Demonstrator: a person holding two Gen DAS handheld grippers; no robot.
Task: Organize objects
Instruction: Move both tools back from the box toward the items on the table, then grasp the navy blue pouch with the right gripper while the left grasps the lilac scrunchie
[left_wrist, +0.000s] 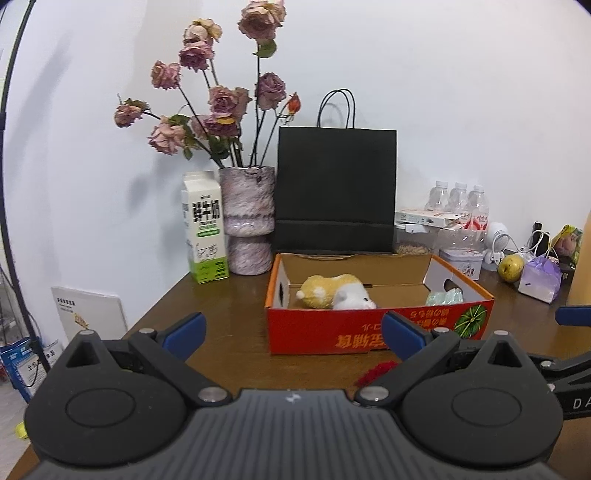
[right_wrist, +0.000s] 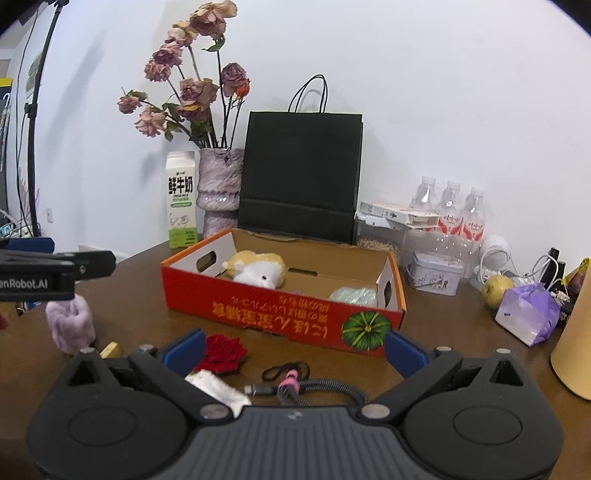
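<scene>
An open red cardboard box (left_wrist: 369, 332) (right_wrist: 258, 310) sits on the brown table. Inside lie a yellow-and-white plush toy (left_wrist: 336, 291) (right_wrist: 258, 271) and a pale green packet (left_wrist: 445, 296) (right_wrist: 354, 295). In the right wrist view a red fabric rose (right_wrist: 223, 352), a white fluffy piece (right_wrist: 218, 387), a braided cable with a pink tie (right_wrist: 306, 387) and a lilac fluffy band (right_wrist: 70, 325) lie in front of the box. My left gripper (left_wrist: 293, 332) is open and empty before the box. My right gripper (right_wrist: 295, 350) is open and empty above the cable.
A milk carton (left_wrist: 205, 229), a vase of dried roses (left_wrist: 251, 221) and a black paper bag (left_wrist: 334, 192) stand at the wall. Water bottles (right_wrist: 450, 210), a tin (right_wrist: 436, 273), a pear (right_wrist: 496, 290), a purple pouch (right_wrist: 524, 314) and a tan tube (right_wrist: 576, 339) crowd the right.
</scene>
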